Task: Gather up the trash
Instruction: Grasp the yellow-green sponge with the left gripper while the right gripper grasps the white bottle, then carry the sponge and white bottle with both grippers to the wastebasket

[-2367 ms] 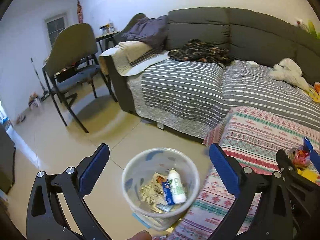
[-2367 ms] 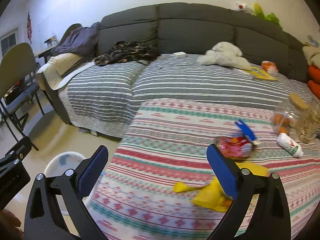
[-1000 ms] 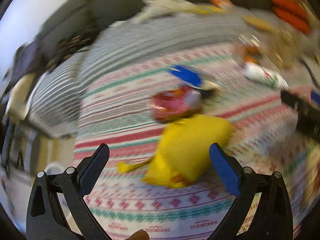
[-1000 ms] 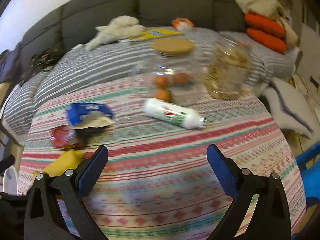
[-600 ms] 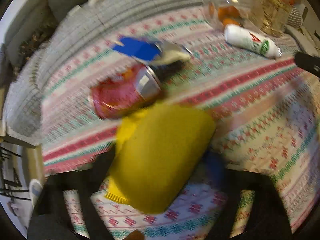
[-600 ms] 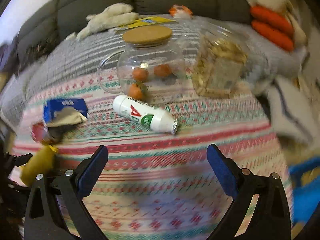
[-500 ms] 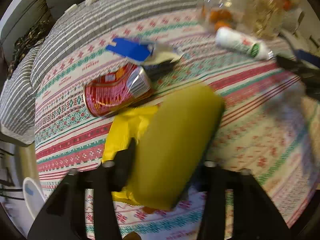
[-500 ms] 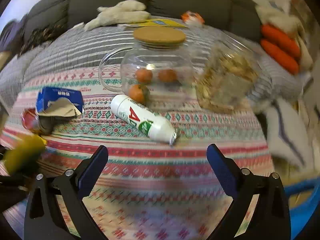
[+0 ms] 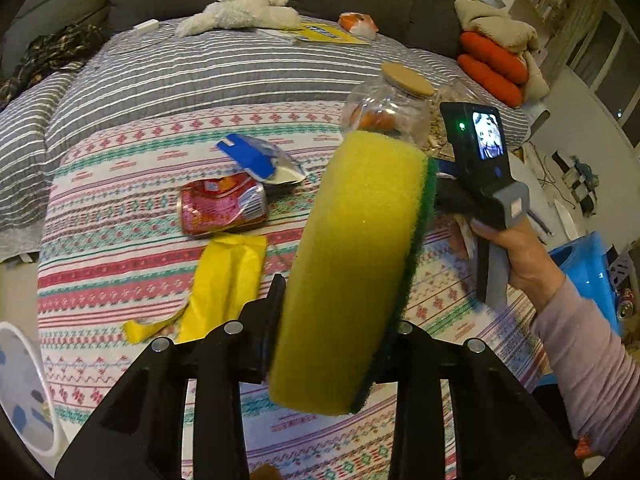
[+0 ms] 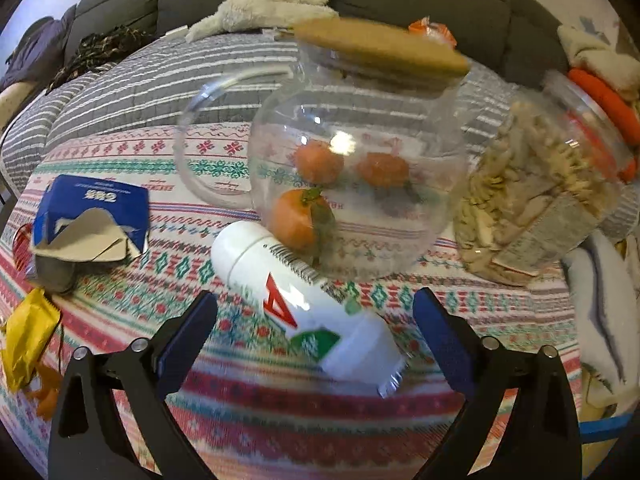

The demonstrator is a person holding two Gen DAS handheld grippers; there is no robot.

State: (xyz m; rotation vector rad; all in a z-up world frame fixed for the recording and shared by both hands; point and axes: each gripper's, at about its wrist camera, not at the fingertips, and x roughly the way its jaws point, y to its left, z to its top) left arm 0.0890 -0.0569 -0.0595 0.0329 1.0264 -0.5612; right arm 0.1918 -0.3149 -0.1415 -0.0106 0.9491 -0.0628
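While our left gripper [image 9: 336,312] clamps a sponge [image 9: 352,264] upright, right gripper [image 10: 316,320], wide open, straddles a white bottle [image 10: 304,304] lying diagonally — seen only in right-wrist view.

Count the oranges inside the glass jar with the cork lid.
3. In the glass jar, one orange sits low at the front left, one behind it at upper left, one at the right. The jar is clear, so probably none hidden.

Sponge [image 9: 356,264] between the left fingers: porous matt yellow foam, rough green scouring layer on one side. Bottle [image 10: 304,304] between the right fingers: smooth glossy white plastic; glass jug [image 10: 352,152] beyond it clear and shiny, matt cork-like lid. Tablecloth [image 10: 280,420] woven matt cloth; crushed can [image 9: 222,204] shiny metal; torn carton [image 10: 90,216] matt cardboard.
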